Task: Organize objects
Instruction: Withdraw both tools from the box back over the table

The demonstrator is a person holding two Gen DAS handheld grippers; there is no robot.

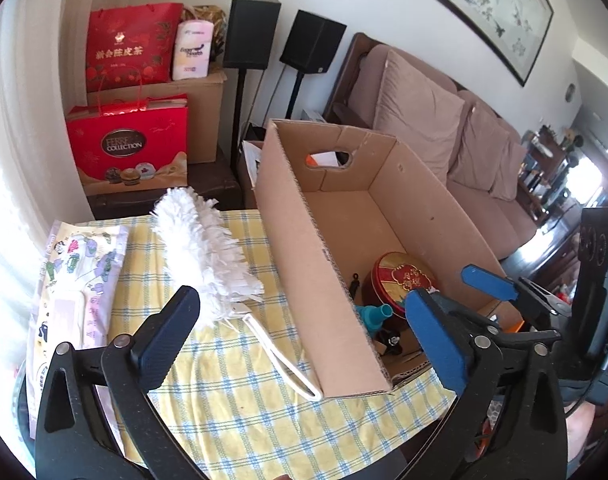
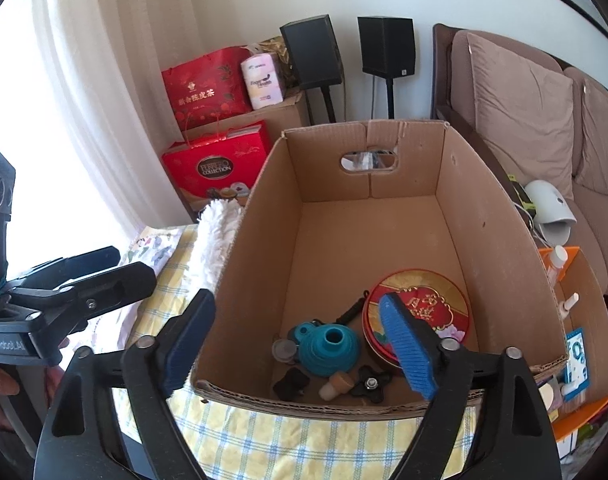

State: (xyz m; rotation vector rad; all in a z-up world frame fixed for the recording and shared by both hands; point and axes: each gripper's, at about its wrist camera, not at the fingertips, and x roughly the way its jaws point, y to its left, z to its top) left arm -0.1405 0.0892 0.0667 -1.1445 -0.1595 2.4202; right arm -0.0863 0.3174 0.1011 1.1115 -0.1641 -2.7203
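Note:
An open cardboard box point(image 2: 260, 240) stands on the checked tablecloth; it also shows in the left wrist view point(image 1: 300, 236). Inside lie a round red tin point(image 2: 419, 312), a teal funnel point(image 2: 329, 346), a cork point(image 2: 335, 385) and small black parts. A white fluffy duster point(image 1: 208, 252) with a loop handle lies left of the box. A patterned wipes pack point(image 1: 76, 280) lies at the far left. My left gripper point(image 1: 304, 336) is open and empty, above the duster handle and the box's near corner. My right gripper point(image 2: 300, 344) is open and empty over the box's near end.
Red gift bags point(image 1: 132, 152) and brown cartons stand behind the table by a curtain. Two black speakers point(image 1: 252, 32) stand on poles. A brown sofa point(image 1: 443, 132) runs along the right wall. An orange carton with bottles point(image 2: 571, 280) sits right of the box.

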